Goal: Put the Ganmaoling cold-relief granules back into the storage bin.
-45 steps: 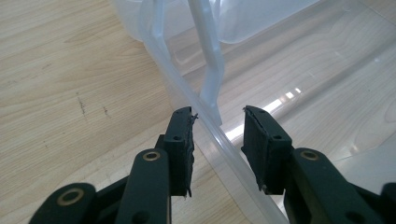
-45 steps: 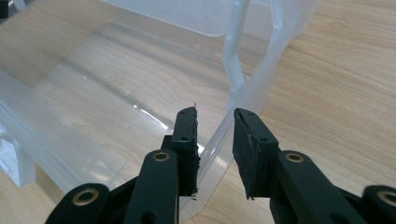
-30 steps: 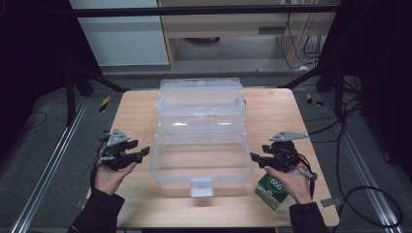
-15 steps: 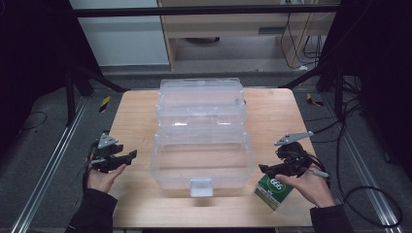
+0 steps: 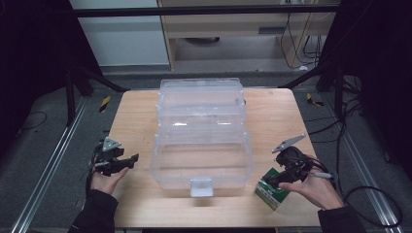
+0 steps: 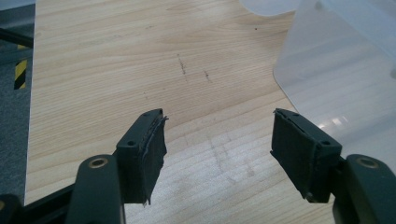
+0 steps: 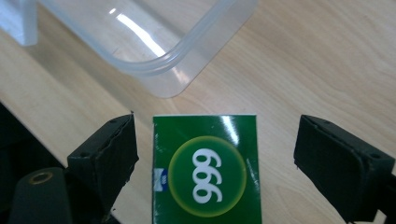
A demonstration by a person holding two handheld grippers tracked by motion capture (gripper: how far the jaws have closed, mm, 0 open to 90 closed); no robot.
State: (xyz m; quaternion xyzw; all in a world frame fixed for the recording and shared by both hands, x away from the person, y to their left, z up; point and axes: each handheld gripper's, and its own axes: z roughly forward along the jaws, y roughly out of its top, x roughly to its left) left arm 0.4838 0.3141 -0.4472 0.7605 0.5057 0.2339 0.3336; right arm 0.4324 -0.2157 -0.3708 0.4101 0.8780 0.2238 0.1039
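Just off the near right corner of the clear storage box [image 5: 201, 145], the green carton [image 7: 205, 170] looks light, stiff and glossy, best pinched across its flat sides by the right gripper [image 7: 215, 154], whose spread jaws, just opened, straddle it untouched.

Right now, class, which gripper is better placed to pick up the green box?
The right gripper. Its open jaws straddle the green box without touching it, beside the clear tub. The left gripper is open over bare table on the tub's far side.
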